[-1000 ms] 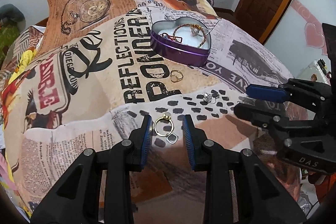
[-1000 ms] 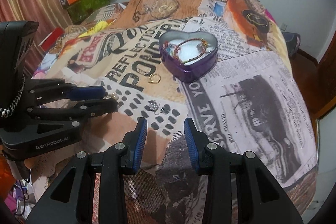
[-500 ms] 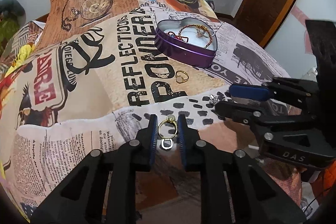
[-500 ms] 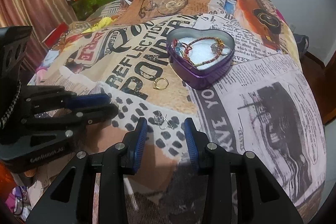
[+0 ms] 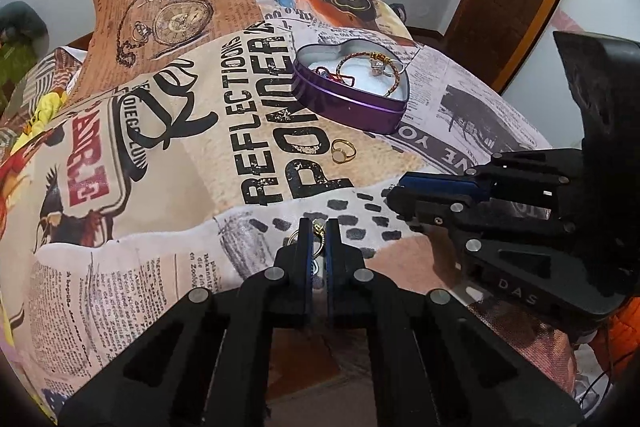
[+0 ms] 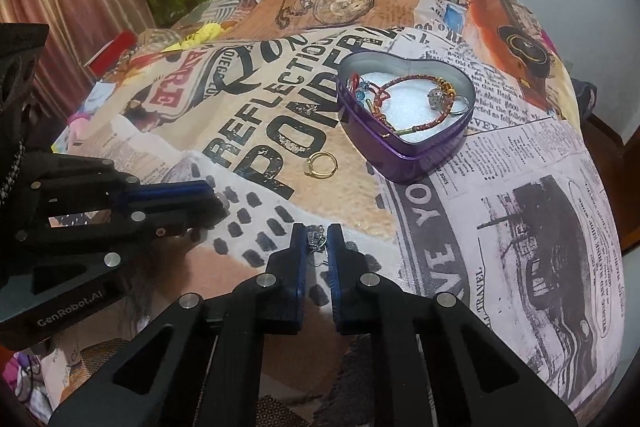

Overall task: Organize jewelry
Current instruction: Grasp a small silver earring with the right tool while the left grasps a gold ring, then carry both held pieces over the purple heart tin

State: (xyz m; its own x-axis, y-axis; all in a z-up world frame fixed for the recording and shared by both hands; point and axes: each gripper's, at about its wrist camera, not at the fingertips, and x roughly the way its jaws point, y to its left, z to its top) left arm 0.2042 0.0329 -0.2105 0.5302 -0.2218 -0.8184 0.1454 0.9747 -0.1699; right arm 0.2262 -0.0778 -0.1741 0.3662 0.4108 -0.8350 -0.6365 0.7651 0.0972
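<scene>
the left gripper [image 5: 318,233] is clenching its fingers on a gold ring [image 5: 316,241] lying on the printed bedspread [image 5: 180,155], and the right gripper [image 6: 318,241] is clenching its fingers on a small silver earring [image 6: 316,241] just beside it. another gold ring [image 6: 322,165] is lying near the purple heart tin [image 6: 404,155], which is holding a bracelet [image 6: 412,99].
</scene>
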